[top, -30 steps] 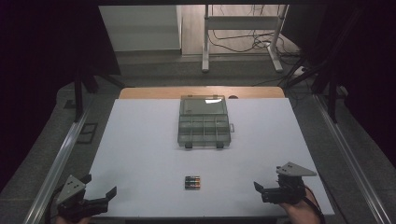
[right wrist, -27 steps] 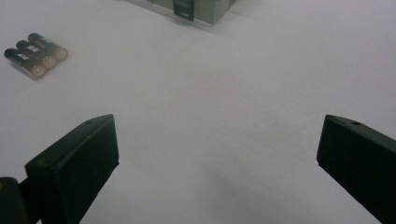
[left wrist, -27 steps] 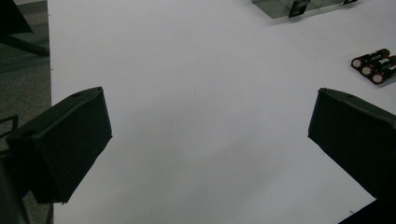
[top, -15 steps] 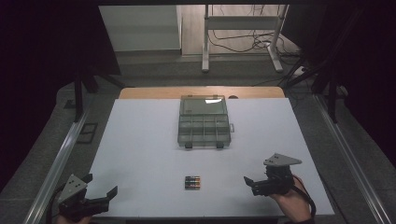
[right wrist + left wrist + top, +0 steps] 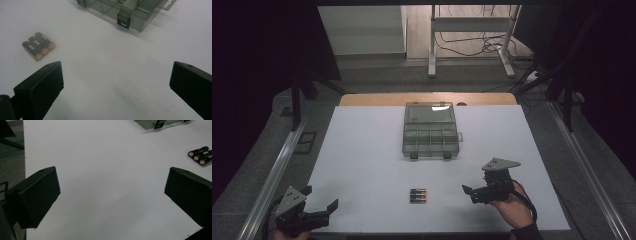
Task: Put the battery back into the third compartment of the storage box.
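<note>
Two hand-held grippers over a white table (image 5: 362,150), both empty.

Right gripper (image 5: 474,192), jaws spread, sits at three o'clock from the batteries (image 5: 418,195); left gripper (image 5: 319,210), jaws apart, at eight o'clock.

**Materials and finishes, bench surface and items**

Table (image 5: 362,165): white top, matt and smooth, looks like laminate or paper sheet; a bare wood strip (image 5: 377,99) runs along the edge farthest from both grippers.

Batteries (image 5: 38,46): three together, ahead and left of the right gripper (image 5: 474,192). Glossy dark wrap with copper-coloured band, metal end caps faintly shiny.

Organizer box (image 5: 130,10): ahead of the right gripper, translucent smoky grey plastic, smooth, mildly glossy; latches (image 5: 123,21) opaque dark plastic.

Right gripper: jaws matt black, fine-textured plastic; top plate (image 5: 500,164) flat grey, looks like dull metal.

Left gripper (image 5: 319,210): jaws same matt black finish.
</note>
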A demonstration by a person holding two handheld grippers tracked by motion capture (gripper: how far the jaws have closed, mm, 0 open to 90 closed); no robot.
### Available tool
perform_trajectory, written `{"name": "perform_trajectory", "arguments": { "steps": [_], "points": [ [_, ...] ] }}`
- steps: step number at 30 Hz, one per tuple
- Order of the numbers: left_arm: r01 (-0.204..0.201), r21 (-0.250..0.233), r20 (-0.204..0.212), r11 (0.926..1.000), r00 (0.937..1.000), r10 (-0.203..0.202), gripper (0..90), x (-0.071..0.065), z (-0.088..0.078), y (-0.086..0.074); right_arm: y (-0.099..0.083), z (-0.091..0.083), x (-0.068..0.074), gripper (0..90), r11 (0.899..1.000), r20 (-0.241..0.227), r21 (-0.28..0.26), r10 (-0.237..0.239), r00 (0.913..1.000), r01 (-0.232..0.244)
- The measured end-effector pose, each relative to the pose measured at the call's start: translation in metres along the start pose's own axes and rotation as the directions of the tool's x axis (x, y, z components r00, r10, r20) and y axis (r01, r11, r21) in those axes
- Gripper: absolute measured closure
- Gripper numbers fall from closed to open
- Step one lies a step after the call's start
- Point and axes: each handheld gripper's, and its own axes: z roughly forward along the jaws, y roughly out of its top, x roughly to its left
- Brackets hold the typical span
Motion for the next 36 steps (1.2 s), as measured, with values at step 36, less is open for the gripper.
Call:
{"name": "perform_trajectory", "arguments": {
  "steps": [36],
  "points": [
    [-0.016, 0.005, 0.007, 0.9999, 0.9998, 0.016, 0.0, -0.001, 0.002, 0.002, 0.057, 0.059, 0.033, 17.2, 0.975, -0.118, 0.171, -0.124, 0.9852, 0.144]
  ]
}}
